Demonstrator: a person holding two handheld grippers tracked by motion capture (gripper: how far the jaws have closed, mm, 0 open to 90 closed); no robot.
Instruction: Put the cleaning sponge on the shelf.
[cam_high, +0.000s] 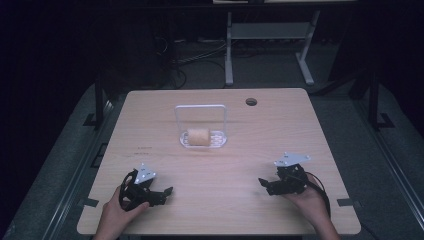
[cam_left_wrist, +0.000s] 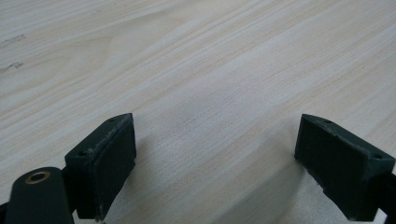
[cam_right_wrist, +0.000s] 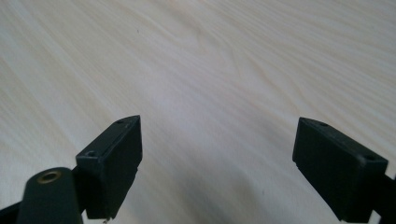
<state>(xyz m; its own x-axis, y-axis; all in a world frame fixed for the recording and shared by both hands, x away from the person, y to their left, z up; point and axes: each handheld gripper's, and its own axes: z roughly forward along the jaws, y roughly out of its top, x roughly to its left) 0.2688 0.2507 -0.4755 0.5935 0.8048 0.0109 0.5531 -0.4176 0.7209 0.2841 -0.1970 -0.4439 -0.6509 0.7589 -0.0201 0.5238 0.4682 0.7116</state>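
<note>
A tan cylinder-shaped roll (cam_high: 198, 136) lies on the base of a white wire rack (cam_high: 201, 107) at the middle of the wooden table (cam_high: 220, 205), toward the back. My left gripper (cam_high: 166, 193) rests at the near left of the table, held in a hand, jaws pointing right. Its jaws stand wide apart over bare wood in the left gripper view (cam_left_wrist: 215, 154). My right gripper (cam_high: 263, 184) sits at the near right, jaws pointing left. It too is open with nothing between its jaws (cam_right_wrist: 217, 154). Both grippers are well short of the rack.
A round cable hole (cam_high: 251, 102) is set in the table's far right part. Beyond the far edge stand white metal frame legs (cam_high: 229, 55) and cables on a dark floor. Metal rails run along both sides of the table.
</note>
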